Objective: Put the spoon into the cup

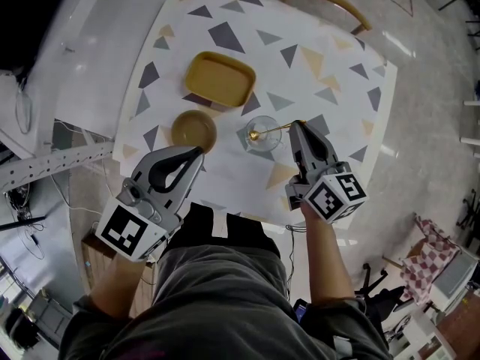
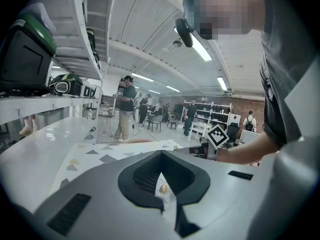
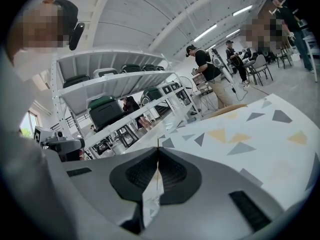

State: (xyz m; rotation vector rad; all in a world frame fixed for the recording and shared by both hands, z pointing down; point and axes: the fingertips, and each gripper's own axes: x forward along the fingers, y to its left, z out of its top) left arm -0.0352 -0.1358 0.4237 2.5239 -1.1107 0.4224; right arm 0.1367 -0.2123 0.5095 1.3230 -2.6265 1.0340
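Head view: right tongs (image 1: 295, 124) pinch spoon (image 1: 274, 130) over cup (image 1: 266, 143); left tongs (image 1: 198, 151) pressed together, beside bowl (image 1: 193, 130)

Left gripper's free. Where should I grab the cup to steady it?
Probably the near-left rim of the cup, one jaw inside, one outside, the left gripper coming from the person's side. The cup stands upright, mouth open; the spoon crosses its right rim, held by the right gripper, and the bowl crowds its left.
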